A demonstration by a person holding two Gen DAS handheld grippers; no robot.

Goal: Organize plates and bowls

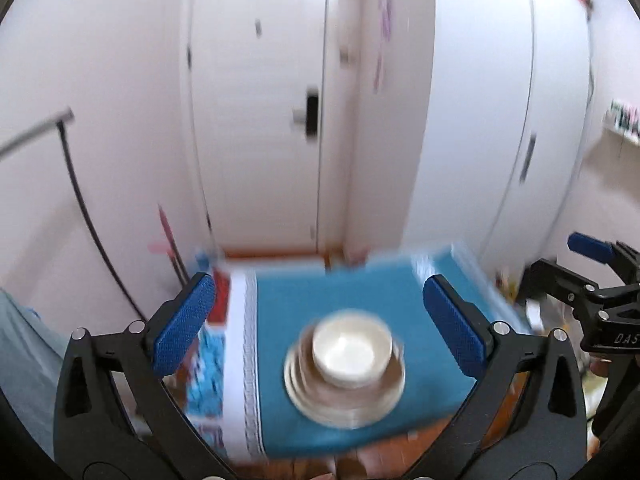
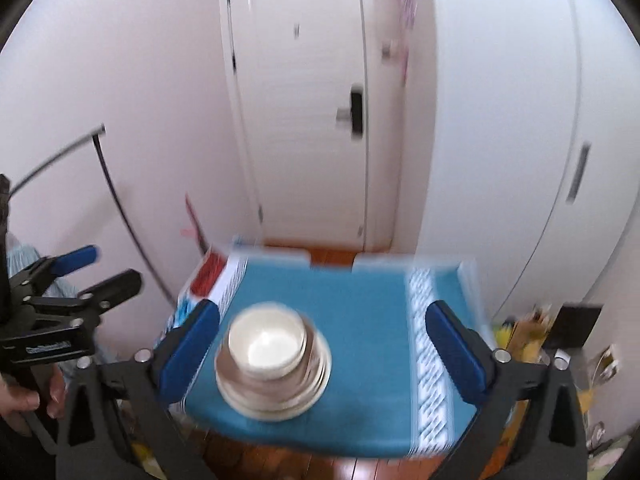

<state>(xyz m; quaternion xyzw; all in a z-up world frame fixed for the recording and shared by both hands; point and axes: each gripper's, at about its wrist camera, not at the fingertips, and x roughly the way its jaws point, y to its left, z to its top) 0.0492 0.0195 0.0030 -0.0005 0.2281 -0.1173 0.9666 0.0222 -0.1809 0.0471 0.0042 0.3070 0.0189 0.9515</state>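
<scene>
A white bowl (image 1: 351,347) sits on top of a stack of cream plates (image 1: 344,396) on a small table with a teal cloth (image 1: 304,300). The frames are blurred by motion. My left gripper (image 1: 320,320) is open and empty, held above and in front of the stack. In the right wrist view the bowl (image 2: 267,346) and the plates (image 2: 276,394) lie low and left of centre on the cloth (image 2: 360,308). My right gripper (image 2: 322,330) is open and empty above the stack. Each gripper shows in the other's view, the right one (image 1: 600,280) and the left one (image 2: 60,280).
White doors and pale walls (image 1: 260,120) stand behind the table. A dark cable (image 1: 80,192) hangs along the left wall. Cluttered items (image 2: 532,336) lie on the floor to the right of the table. Wooden floor (image 2: 332,256) shows beyond and under it.
</scene>
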